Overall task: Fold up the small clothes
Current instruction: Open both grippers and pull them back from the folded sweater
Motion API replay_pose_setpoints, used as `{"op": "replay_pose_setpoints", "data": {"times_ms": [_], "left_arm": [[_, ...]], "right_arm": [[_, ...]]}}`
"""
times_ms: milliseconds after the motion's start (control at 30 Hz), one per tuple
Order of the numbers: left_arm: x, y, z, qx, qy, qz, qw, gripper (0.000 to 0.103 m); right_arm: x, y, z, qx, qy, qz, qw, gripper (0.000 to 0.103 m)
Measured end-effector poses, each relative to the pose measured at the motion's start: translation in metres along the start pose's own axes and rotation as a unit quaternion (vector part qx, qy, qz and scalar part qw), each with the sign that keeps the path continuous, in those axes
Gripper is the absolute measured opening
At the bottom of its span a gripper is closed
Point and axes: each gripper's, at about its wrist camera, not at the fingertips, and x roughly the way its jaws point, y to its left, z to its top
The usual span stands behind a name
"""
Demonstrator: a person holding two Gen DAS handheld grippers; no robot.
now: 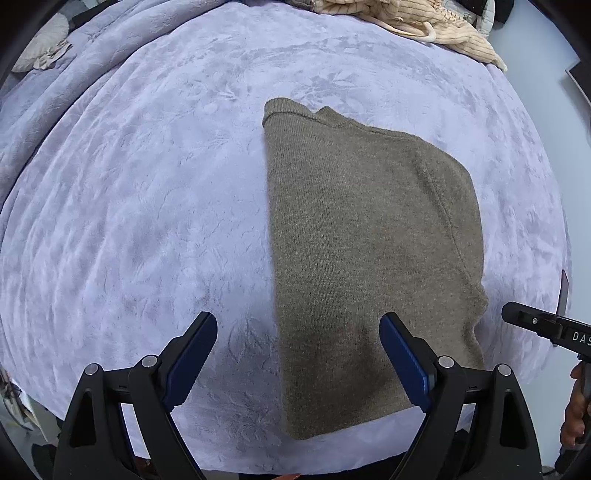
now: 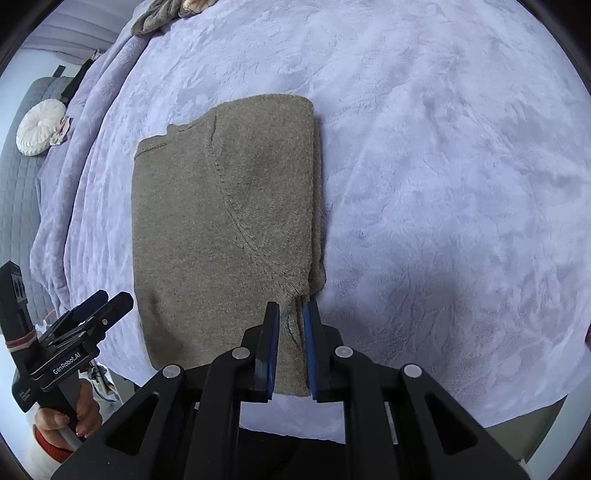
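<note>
On the bed: we are looking at one olive knit sweater (image 1: 369, 258) lying folded lengthwise on a lavender plush blanket (image 1: 147, 206), its neckline at the far end
Writing: we are reading "GenRobot.AI" on the left gripper's body in the right wrist view, and "DAS" on the right gripper's body in the left wrist view
Left gripper (image 1: 299, 354): we are seeing its blue-padded fingers standing wide apart above the sweater's near left edge, holding nothing
Right gripper (image 2: 290, 343): we are seeing its fingers standing nearly together, with a narrow gap, at the sweater's near right edge; we cannot tell whether they are pinching the knit
Only the left wrist view: one cream ribbed garment (image 1: 424, 22) is lying at the blanket's far edge
Only the right wrist view: one round white pleated cushion (image 2: 40, 127) is resting on a grey quilt, and one grey-green crumpled garment (image 2: 155, 16) is lying at the far edge
Count: we are counting two grippers, one sweater, two other garments, one cushion
</note>
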Motion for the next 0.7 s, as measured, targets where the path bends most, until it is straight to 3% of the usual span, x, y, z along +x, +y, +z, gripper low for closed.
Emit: {"op": "replay_pose_setpoints", "data": {"times_ms": [133, 200, 233, 367, 433, 500, 600, 700], "left_arm": [[-0.01, 0.002, 0.004, -0.006, -0.012, 0.001, 0.9999, 0.09], [-0.012, 0.001, 0.005, -0.004, -0.011, 0.006, 0.9999, 0.091], [-0.013, 0.001, 0.006, -0.002, -0.009, 0.011, 0.9999, 0.103], [-0.015, -0.001, 0.007, 0.001, -0.002, 0.015, 0.9999, 0.103], [-0.019, -0.002, 0.008, 0.002, -0.006, 0.029, 0.9995, 0.103], [-0.024, -0.003, 0.008, 0.001, -0.02, 0.042, 0.9989, 0.103], [-0.031, -0.002, 0.01, 0.0, -0.029, 0.051, 0.9983, 0.103], [-0.033, 0.001, 0.013, -0.008, -0.019, 0.033, 0.9992, 0.103]], "right_arm": [[-0.006, 0.012, 0.003, -0.011, -0.007, -0.006, 1.0, 0.019], [-0.008, 0.019, 0.004, -0.019, -0.011, -0.012, 1.0, 0.036], [-0.009, 0.022, 0.004, -0.022, -0.013, -0.015, 1.0, 0.04], [-0.013, 0.035, 0.003, -0.039, -0.02, -0.032, 0.999, 0.051], [-0.015, 0.041, 0.003, -0.047, -0.026, -0.044, 0.998, 0.064], [-0.02, 0.048, 0.003, -0.062, -0.042, -0.067, 0.995, 0.084], [-0.029, 0.057, 0.001, -0.079, -0.069, -0.085, 0.991, 0.085], [-0.034, 0.063, 0.001, -0.088, -0.078, -0.101, 0.988, 0.085]]}}
